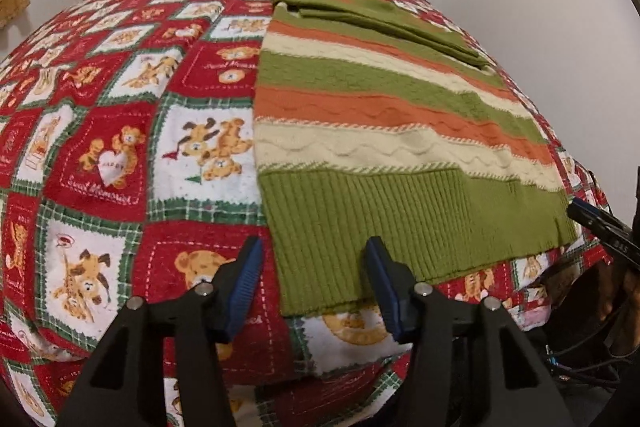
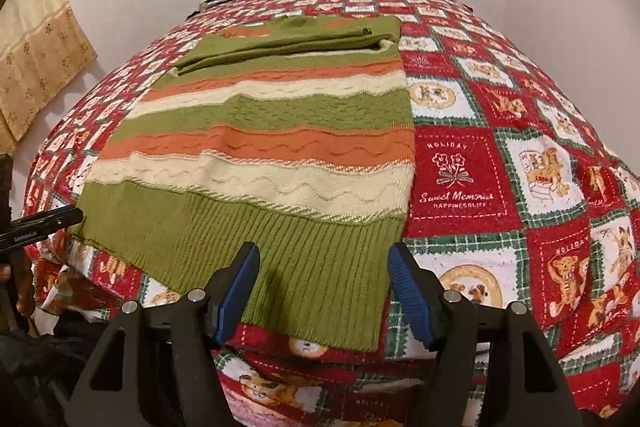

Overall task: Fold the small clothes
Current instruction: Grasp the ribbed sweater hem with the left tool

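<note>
We have the striped sweater spread flat on the patchwork bedspread, its sleeves already folded across the chest at the far end, and its green ribbed hem lying nearest our fingers. Our left gripper stands with jaws parted around the hem's left corner, one finger over the bedspread and the other over the ribbing, nothing pinched yet. Our right gripper is likewise parted, straddling the hem's right corner. We judge both are placed at the corners so the hem can be lifted evenly and carried towards the collar for the next fold.
</note>
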